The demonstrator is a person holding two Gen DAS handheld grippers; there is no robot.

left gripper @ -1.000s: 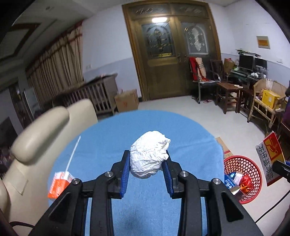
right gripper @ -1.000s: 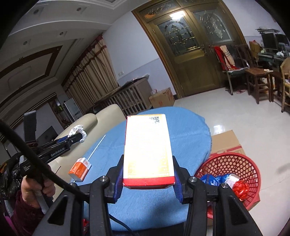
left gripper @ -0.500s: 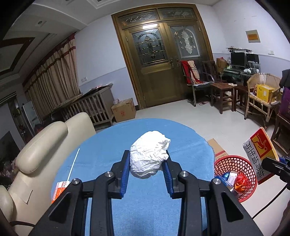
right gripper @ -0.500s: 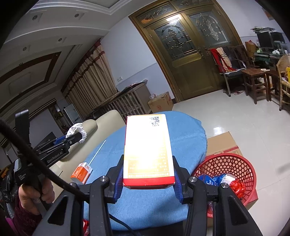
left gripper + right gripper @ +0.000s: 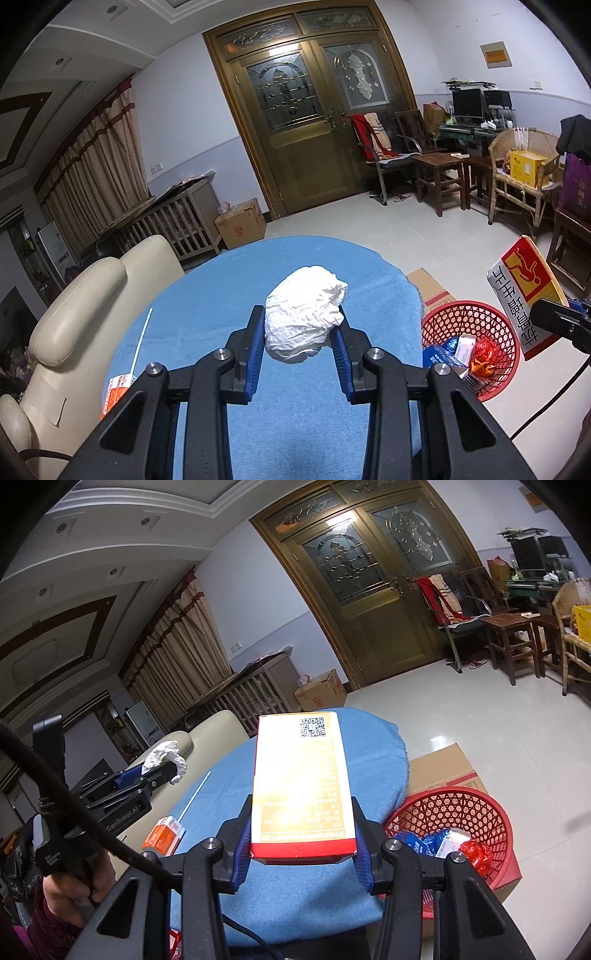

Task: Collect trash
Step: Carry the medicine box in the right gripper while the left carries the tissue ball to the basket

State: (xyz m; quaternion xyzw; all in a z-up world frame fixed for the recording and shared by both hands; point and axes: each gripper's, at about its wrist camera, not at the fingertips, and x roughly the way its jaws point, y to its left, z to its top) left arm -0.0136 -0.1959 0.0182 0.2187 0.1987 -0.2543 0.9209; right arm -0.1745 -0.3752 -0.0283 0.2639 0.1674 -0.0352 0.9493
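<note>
Carrying trash to the bin looks like the step in hand: the left gripper [image 5: 299, 350] jaws clench a crumpled paper wad [image 5: 304, 314], and the right gripper [image 5: 303, 840] jaws clench a flat carton [image 5: 301, 779]. Both hang above the blue desk [image 5: 207, 314]. Next, each load should swing over the red basket [image 5: 476, 808], right of and below the jaws, before release.

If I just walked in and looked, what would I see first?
First, the big yellow box with a red edge squeezed in the right gripper, held up over the blue table. Then the crumpled white paper ball pinched in the left gripper. Down on the floor to the right of the table sits a bright red basket already holding shiny wrappers.
</note>
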